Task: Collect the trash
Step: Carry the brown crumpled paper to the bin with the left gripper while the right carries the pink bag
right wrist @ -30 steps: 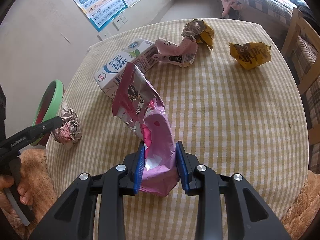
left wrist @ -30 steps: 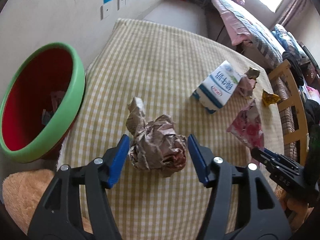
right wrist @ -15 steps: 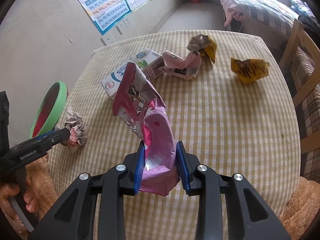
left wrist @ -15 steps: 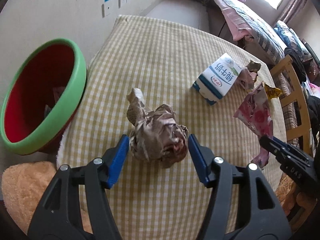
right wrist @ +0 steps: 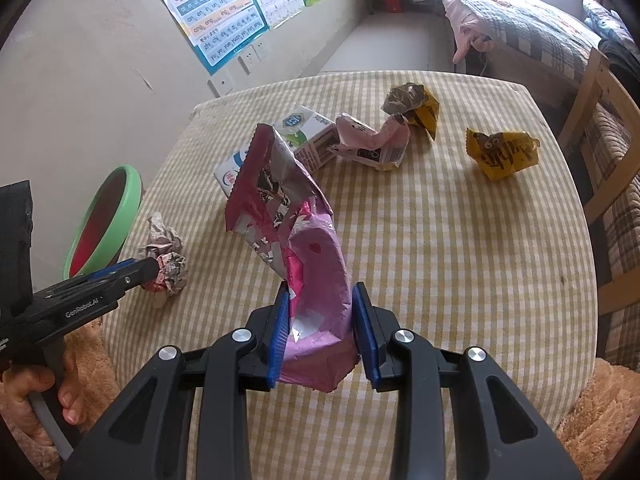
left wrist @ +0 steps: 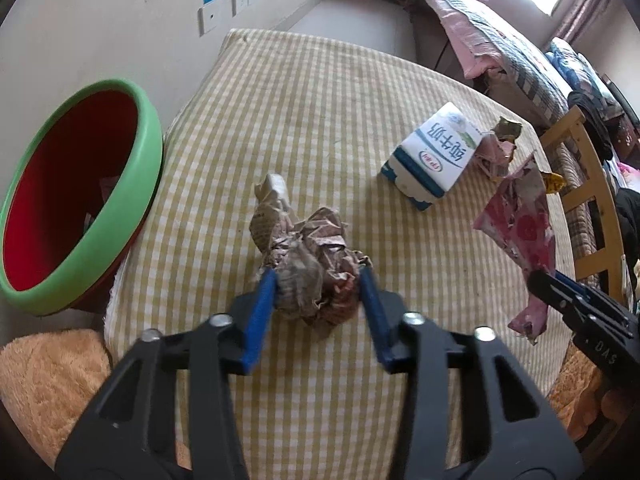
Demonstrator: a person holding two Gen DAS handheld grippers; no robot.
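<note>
My left gripper [left wrist: 318, 286] is shut on a crumpled brownish paper ball [left wrist: 310, 260], seen also in the right wrist view [right wrist: 166, 262], near the left edge of the checked table [left wrist: 320, 120]. My right gripper [right wrist: 318, 304] is shut on a pink foil snack bag [right wrist: 296, 232] and holds it above the table; it shows at the right of the left wrist view [left wrist: 520, 220]. A red bin with a green rim [left wrist: 76, 196] stands off the table's left edge.
A blue-and-white milk carton [left wrist: 434, 156], a pink wrapper [right wrist: 370, 142], a brown-and-yellow wrapper [right wrist: 412, 106] and a yellow wrapper [right wrist: 500, 152] lie on the table's far side. A wooden chair [right wrist: 600, 128] and a bed stand to the right. Orange plush fabric [left wrist: 48, 380] lies below.
The left jaws have closed onto the paper ball. The right gripper has lifted the pink bag higher off the table.
</note>
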